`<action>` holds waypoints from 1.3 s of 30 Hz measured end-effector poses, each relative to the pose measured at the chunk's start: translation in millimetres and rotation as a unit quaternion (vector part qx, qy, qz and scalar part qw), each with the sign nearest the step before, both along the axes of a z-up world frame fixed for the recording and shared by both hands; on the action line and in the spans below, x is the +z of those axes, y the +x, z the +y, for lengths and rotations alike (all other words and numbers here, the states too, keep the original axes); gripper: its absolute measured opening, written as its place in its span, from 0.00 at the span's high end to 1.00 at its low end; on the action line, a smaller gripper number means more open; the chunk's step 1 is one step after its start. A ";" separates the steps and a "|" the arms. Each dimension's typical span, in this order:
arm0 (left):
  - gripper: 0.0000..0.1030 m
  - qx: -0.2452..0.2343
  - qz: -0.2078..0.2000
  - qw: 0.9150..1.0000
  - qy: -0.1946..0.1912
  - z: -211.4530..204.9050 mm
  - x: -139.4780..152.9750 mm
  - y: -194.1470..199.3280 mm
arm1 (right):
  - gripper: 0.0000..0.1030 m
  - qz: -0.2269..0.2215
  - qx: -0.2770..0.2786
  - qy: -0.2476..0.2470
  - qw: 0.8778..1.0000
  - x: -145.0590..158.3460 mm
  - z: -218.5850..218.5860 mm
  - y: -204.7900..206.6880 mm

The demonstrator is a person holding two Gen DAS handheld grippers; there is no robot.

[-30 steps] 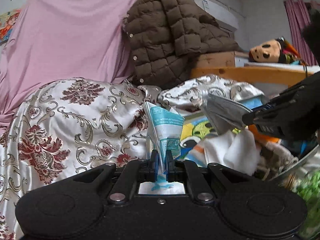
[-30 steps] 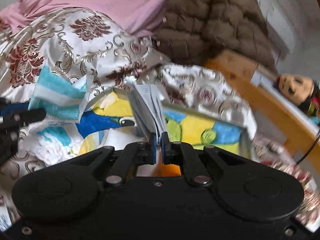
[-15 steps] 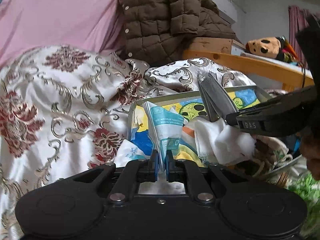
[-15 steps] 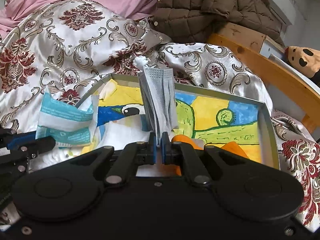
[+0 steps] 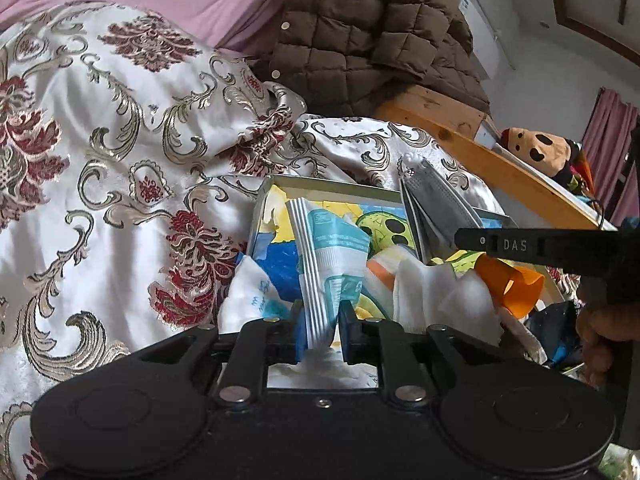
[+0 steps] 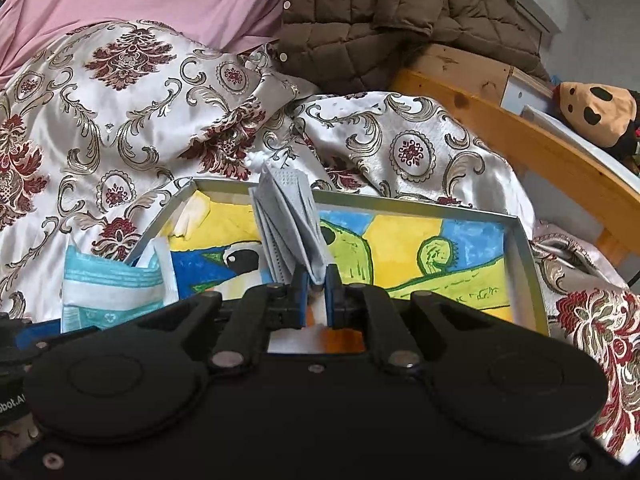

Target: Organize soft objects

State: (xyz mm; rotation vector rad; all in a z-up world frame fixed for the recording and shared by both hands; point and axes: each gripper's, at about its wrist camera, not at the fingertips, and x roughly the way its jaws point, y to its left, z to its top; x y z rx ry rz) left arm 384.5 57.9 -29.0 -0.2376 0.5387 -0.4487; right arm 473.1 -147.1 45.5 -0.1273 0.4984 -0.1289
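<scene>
The left gripper (image 5: 323, 330) is opening to drop its blue pack (image 5: 334, 256) into the box (image 6: 524, 264) on the bed, while the right gripper (image 6: 316, 294) pinches the gray mask (image 6: 288, 224) over the same box.

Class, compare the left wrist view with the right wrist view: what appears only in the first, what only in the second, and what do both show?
Only the left wrist view shows the white cloth, the orange cup, and the left gripper opening around the blue packet. Only the right wrist view shows the painted tray's empty far end. Both show the grey mask pinched in the right gripper, the patterned quilt, brown jacket and stuffed toy.
</scene>
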 end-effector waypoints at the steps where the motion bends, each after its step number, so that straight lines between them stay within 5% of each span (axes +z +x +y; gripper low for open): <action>1: 0.78 0.000 -0.002 1.000 0.002 -1.1 1.0 -0.1 | 0.97 0.000 0.000 0.001 1.000 1.7 -0.4 -0.1; 8: 0.55 0.006 -0.011 1.000 0.007 -2.7 4.3 -4.3 | 0.87 -0.002 0.003 0.010 1.000 3.6 -1.3 -11.1; 20: 0.32 0.024 -0.024 0.999 0.007 -13.4 17.0 -28.7 | 0.58 -0.030 0.016 0.024 0.999 27.7 -11.0 -64.9; 39: 0.14 0.091 -0.075 0.991 0.058 -30.7 74.7 -122.9 | 0.10 -0.089 0.034 0.096 0.991 56.5 -79.0 -208.2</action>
